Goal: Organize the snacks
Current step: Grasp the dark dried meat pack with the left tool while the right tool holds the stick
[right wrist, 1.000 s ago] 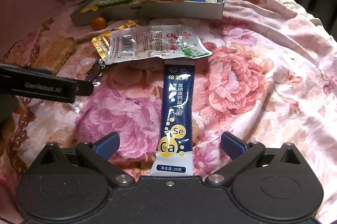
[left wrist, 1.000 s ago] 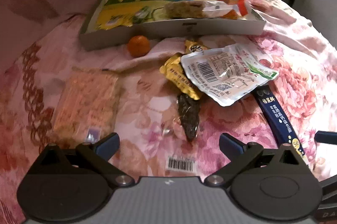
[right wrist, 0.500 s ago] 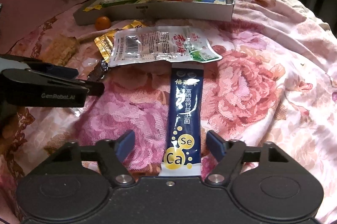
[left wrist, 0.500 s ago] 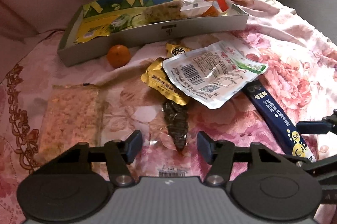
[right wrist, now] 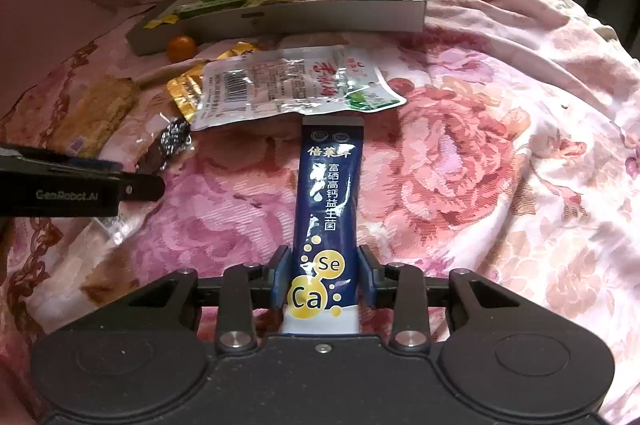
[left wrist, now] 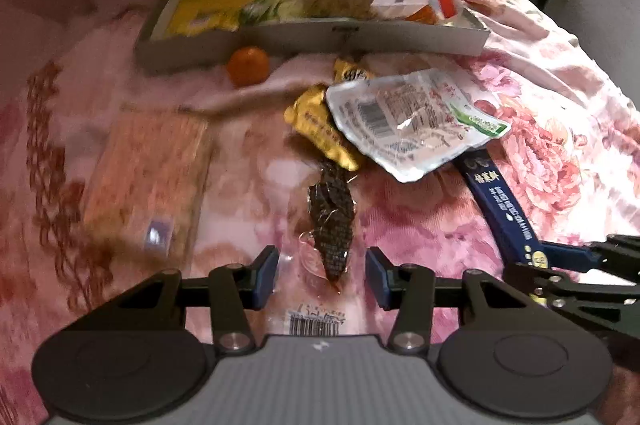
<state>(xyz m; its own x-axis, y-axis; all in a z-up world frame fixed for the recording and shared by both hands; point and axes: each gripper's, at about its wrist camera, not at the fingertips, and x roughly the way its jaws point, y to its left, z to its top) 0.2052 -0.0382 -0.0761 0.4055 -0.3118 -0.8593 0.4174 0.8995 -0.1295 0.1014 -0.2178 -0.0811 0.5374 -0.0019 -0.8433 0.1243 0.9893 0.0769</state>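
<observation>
Pads of the right gripper (right wrist: 323,277) sit against both long edges of the navy stick sachet (right wrist: 328,201) at the bottom centre of the right wrist view; its jaws have just been closing and now pinch the sachet near its white lower end. The far end of the sachet tucks under the clear white pouch (right wrist: 292,85) at mid frame. In the left wrist view, the left gripper (left wrist: 322,277) at lower centre has also just been closing, yet its blue pads still stand clear on either side of the dark snack in clear wrap (left wrist: 330,221); the wrap lies between them with gaps showing, so nothing is gripped there.

Judging by this, the step in hand is a double pick-up: one item secured, the other about to be. Next the left jaws need to close onto the thin, crinkly wrap, low enough to catch it and not the floral bedspread (right wrist: 460,153).

Farther up lie the gold packet (left wrist: 320,129), a crumbly bar in film (left wrist: 148,169) at left, and a small orange (left wrist: 248,65). Beyond, across the upper frame, the grey shallow box (left wrist: 360,39) already holds several snacks and looks the likely destination.
</observation>
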